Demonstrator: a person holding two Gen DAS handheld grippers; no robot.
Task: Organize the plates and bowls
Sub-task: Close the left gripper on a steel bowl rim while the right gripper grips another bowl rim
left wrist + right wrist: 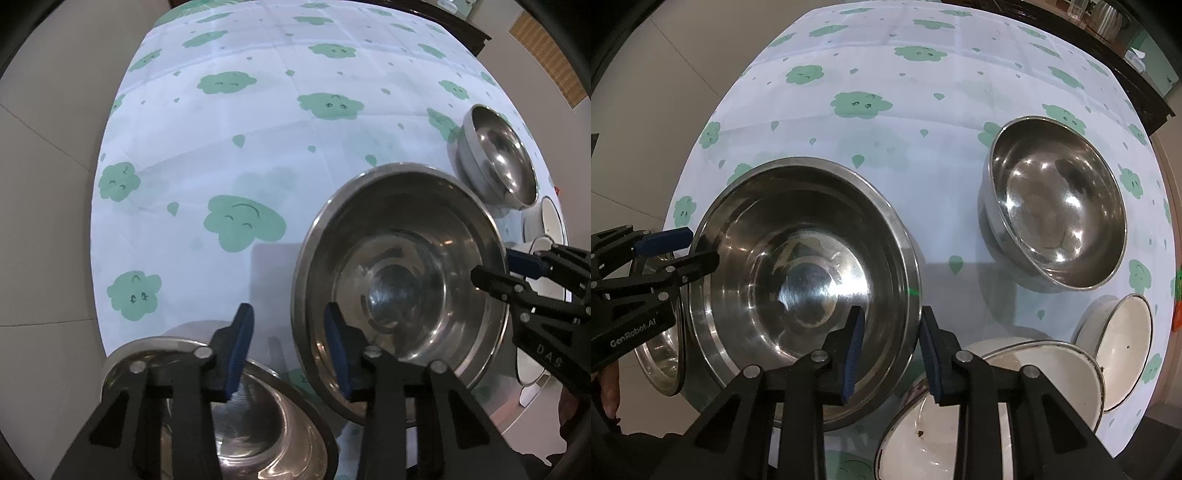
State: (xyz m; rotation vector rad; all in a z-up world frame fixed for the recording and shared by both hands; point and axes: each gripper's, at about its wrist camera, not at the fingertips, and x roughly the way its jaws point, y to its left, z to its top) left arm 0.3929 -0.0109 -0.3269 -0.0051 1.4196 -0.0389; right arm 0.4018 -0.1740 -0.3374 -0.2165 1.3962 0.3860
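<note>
The big metal bowl (pixel 803 284) was in the middle, over the cloud tablecloth (pixel 258 122). Each claw straddled one side of its rim. The right gripper (pixel 888 350) had one pad inside and one outside, almost closed; whether it squeezed the rim, I could not tell. The left gripper (pixel 290 349) looked the same. A smaller metal bowl (pixel 1056 218) sat apart. White dishes (pixel 1034 373) waited nearby. Most sorting seemed left to do.

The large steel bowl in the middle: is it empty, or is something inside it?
Empty. The large steel bowl shows a bare, shiny bottom in both wrist views; only reflections, nothing inside.
</note>
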